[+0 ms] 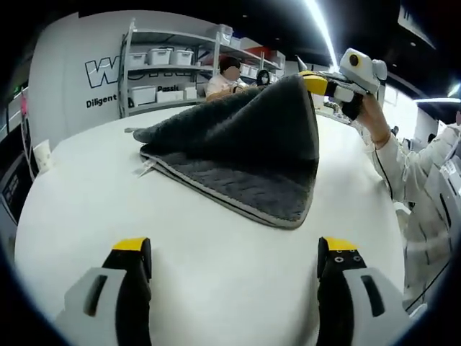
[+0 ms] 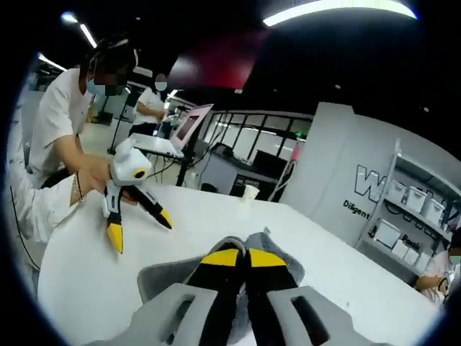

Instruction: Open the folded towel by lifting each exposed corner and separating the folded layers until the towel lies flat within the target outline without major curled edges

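Dark grey textured towel with pale stitched edging (image 1: pixel 238 155): on the round white table (image 1: pixel 86 209), toward its far half in the left gripper view; one corner raised high at upper right, cloth draped down from it in a tent, lower folded edge running diagonally across the tabletop to a point at the near right. Far-left part lying flat on the table. Bare white surface open on the near side and to the left of the cloth.

Right gripper (image 2: pixel 236 258), grey body with yellow tips: jaws pressed together on the raised towel corner, cloth bunched around the tips in the right gripper view.

Left gripper (image 1: pixel 235 252), same make: jaws spread wide, holding nothing, low over bare table near the towel's folded edge, apart from it.

Surroundings: metal shelving with white bins (image 1: pixel 162 61) beyond the table; seated person (image 1: pixel 223 76) behind the towel.
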The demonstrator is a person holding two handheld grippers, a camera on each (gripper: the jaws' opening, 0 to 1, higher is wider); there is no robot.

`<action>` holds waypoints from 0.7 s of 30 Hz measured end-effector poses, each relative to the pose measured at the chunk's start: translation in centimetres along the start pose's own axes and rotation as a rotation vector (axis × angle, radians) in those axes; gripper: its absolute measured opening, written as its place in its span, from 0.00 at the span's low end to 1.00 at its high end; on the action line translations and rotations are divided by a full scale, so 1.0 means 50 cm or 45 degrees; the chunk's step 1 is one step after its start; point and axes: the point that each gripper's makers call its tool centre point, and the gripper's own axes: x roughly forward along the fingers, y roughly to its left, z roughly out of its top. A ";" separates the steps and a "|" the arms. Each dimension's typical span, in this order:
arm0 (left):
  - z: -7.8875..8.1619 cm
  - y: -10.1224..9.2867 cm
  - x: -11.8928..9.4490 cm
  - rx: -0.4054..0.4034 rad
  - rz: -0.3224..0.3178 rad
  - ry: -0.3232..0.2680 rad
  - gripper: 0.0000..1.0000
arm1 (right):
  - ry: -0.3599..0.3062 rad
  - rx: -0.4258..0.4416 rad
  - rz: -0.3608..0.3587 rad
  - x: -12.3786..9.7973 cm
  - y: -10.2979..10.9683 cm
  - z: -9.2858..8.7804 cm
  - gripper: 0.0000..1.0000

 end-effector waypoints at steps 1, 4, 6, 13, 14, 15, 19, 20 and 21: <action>0.000 0.000 0.000 0.000 0.000 -0.001 0.94 | -0.002 0.009 -0.019 -0.006 -0.009 -0.001 0.00; -0.002 0.000 0.001 -0.002 -0.001 0.003 0.94 | -0.005 0.033 -0.070 -0.025 -0.030 -0.009 0.00; -0.002 0.001 0.001 -0.003 0.000 0.004 0.94 | -0.006 0.047 -0.102 -0.038 -0.049 -0.014 0.00; -0.003 0.003 0.001 0.000 0.003 0.006 0.94 | -0.005 0.112 -0.220 -0.090 -0.095 -0.035 0.00; -0.003 0.003 0.001 0.000 0.004 0.006 0.94 | -0.006 0.126 -0.236 -0.096 -0.100 -0.037 0.00; -0.002 0.003 0.001 -0.001 0.003 0.005 0.94 | -0.007 0.146 -0.258 -0.105 -0.109 -0.042 0.00; -0.003 0.004 0.001 -0.001 0.007 0.007 0.93 | 0.014 0.180 -0.320 -0.131 -0.121 -0.064 0.00; -0.003 0.003 0.002 -0.001 0.007 0.008 0.93 | 0.022 0.192 -0.329 -0.138 -0.124 -0.071 0.00; -0.004 0.003 0.002 -0.001 0.007 0.009 0.93 | 0.041 0.206 -0.348 -0.144 -0.128 -0.083 0.00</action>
